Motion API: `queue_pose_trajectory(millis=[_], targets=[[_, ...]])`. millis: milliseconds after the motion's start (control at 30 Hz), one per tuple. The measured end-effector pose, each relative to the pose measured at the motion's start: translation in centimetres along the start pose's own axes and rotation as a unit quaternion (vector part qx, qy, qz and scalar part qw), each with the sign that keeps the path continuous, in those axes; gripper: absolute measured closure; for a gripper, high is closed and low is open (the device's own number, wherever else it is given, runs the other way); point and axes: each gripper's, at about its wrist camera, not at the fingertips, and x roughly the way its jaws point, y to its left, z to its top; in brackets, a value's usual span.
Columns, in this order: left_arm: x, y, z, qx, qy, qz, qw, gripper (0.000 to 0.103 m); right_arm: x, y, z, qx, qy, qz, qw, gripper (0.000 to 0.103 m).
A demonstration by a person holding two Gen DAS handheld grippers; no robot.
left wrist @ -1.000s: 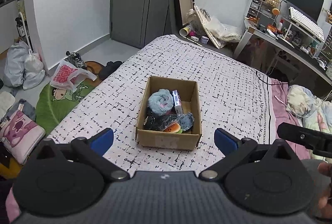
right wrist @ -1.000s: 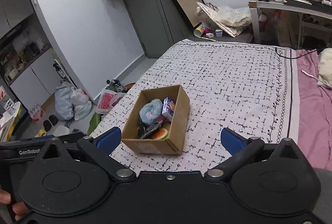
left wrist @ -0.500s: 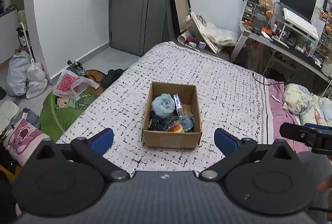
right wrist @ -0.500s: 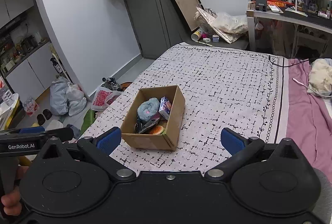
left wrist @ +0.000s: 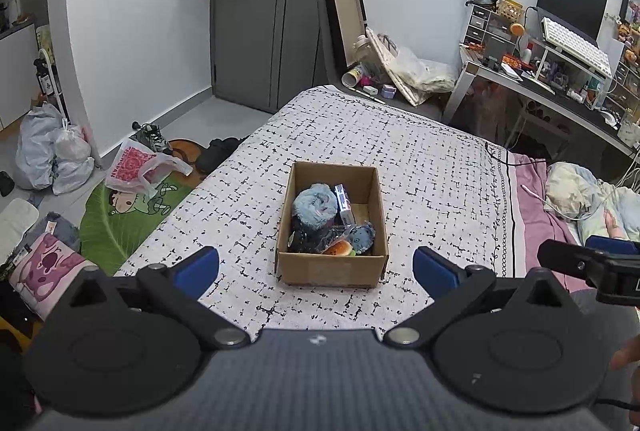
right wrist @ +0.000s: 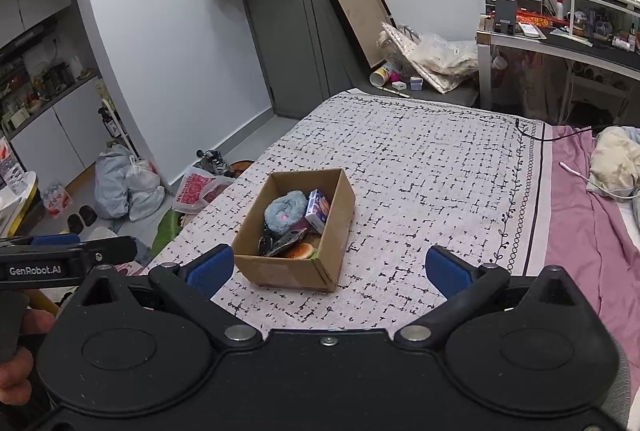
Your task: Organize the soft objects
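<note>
An open cardboard box [left wrist: 332, 273] [right wrist: 280, 271] stands on the patterned bedspread [left wrist: 420, 167] [right wrist: 420, 167]. Inside lie a fluffy blue plush [left wrist: 315, 206] [right wrist: 285, 216], a small carton [left wrist: 345, 200] [right wrist: 318, 210], a watermelon-slice toy [left wrist: 340, 250] [right wrist: 301, 252] and a dark blue soft toy [left wrist: 363, 237]. My left gripper [left wrist: 316, 269] is open, held back from the box's near wall with nothing between its blue fingers. My right gripper [right wrist: 329, 269] is open too, near the box's front right corner. Each gripper shows at the edge of the other's view.
A pink sheet [right wrist: 580, 231] and bunched bedding [left wrist: 580, 191] lie to the right. Floor clutter sits left of the bed: bags [left wrist: 52, 151], a green rug [left wrist: 120, 219]. A cluttered desk [left wrist: 560, 83] stands at the back right, a grey door [left wrist: 264, 31] behind.
Both grippers have drawn back and risen, so the box looks smaller and farther away. Both stay open; the box's contents have not moved.
</note>
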Motion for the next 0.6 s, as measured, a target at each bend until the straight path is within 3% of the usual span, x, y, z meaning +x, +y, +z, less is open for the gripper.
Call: queue_pose_trajectory(millis=[600], targets=[[0.04,0.12,-0.11,0.002,0.004,0.0,1.0,0.001,0.15,0.15,-0.39,-0.004,0.005,0.003,1.0,0.0]])
